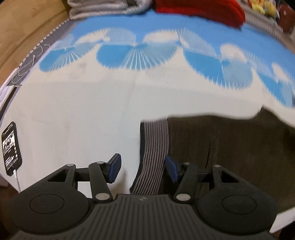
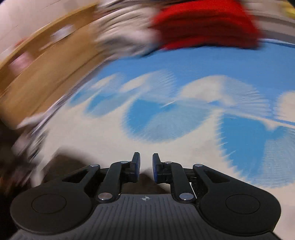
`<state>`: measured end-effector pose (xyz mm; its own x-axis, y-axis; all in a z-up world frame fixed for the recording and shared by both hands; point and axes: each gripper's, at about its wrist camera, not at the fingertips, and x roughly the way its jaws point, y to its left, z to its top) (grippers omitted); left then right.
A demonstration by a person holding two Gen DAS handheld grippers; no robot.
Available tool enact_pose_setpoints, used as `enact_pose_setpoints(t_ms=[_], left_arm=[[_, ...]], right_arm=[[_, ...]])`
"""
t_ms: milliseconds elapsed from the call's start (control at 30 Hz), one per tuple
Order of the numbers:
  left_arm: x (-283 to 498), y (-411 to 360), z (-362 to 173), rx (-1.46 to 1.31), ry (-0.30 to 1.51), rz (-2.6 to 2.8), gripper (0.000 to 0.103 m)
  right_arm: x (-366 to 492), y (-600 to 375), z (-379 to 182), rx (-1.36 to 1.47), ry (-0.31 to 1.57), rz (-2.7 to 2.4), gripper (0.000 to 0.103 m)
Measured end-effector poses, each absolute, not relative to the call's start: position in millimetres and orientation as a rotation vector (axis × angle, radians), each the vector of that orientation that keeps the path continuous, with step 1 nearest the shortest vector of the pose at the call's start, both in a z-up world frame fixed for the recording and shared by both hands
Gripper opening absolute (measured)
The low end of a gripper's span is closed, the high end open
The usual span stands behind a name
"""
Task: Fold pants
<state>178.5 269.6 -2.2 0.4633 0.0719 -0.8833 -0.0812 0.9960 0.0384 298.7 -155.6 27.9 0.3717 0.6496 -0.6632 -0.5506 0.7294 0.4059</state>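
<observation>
The dark brown pants (image 1: 230,147) are spread on a bed whose sheet (image 1: 83,110) is white with a blue fan pattern. In the left wrist view the grey striped waistband (image 1: 154,147) forms the pants' left edge, with bare white sheet beside it.

The left gripper (image 1: 143,168) is seen above the waistband with its fingers held apart; the waistband lies in the gap between the blue pads (image 1: 115,167), and neither pad can be seen pressing on it.

The right wrist view is heavily blurred. The right gripper (image 2: 146,167) is shown with its fingers drawn close together, a narrow gap left between the pads. A corner of brown cloth (image 2: 145,181) is seen below that gap, near the gripper's base; whether it is pinched cannot be told.

Beyond the pants, at the far edge of the sheet, a red folded garment (image 1: 199,11) and a grey one (image 1: 103,7) are piled side by side. Far to the left of the waistband, a smartphone (image 1: 11,147) with a lit screen lies at the sheet's edge, a white cable (image 1: 17,180) plugged into it.
</observation>
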Motion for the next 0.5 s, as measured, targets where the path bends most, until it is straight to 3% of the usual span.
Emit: enact_pose_setpoints(t_ms=[233, 267, 500], left_arm=[[187.7, 236.7, 15.0, -0.03, 1.045, 0.041, 0.059], [188.0, 230.3, 17.1, -0.027, 1.041, 0.027, 0.059], [191.9, 202.7, 20.8, -0.015, 1.023, -0.019, 0.059]], right_arm=[[251.9, -152.9, -34.8, -0.27, 1.125, 0.742, 0.012], [252.1, -164.7, -40.8, -0.277, 1.135, 0.701, 0.004], [229.9, -270.6, -36.3, -0.087, 1.162, 0.558, 0.0]])
